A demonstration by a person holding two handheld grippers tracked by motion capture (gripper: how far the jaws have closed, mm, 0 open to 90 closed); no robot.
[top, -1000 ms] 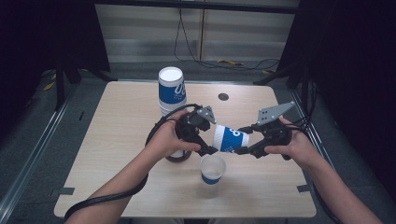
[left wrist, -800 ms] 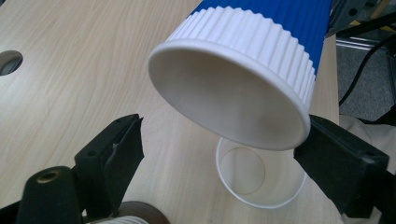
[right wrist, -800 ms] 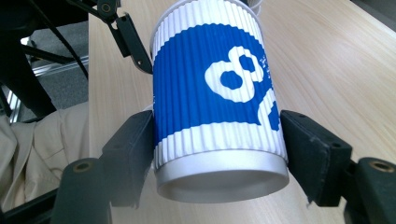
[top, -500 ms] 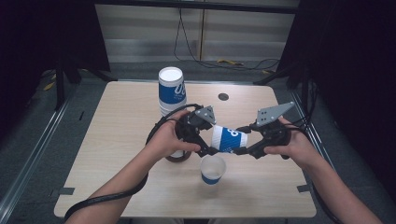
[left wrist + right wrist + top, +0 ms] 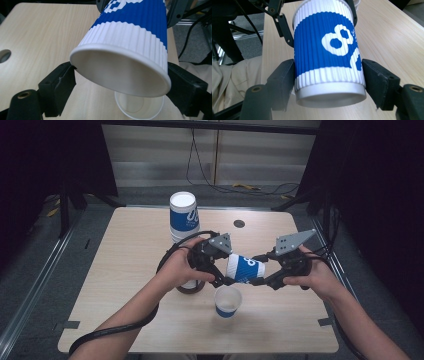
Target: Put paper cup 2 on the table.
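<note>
A roll of tape [image 5: 190, 287] lies half hidden under the left hand [image 5: 177, 268]. The left gripper [image 5: 220, 276] clamps the rim end of the blue cup [image 5: 245, 268], held level above the table [image 5: 125, 270]; the right gripper [image 5: 260, 276] clamps its base. A small cup [image 5: 227, 301] stands just below them, and a cup stack [image 5: 184, 216] stands behind the left gripper, with bare table around.

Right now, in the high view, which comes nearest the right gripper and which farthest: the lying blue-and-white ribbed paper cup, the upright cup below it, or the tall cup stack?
1. Lying blue-and-white ribbed paper cup: gripped in the right gripper, its base end.
2. Upright blue-and-white paper cup: just below, nearer the person.
3. Tall stack of blue-and-white cups: far side, left of centre.
</note>
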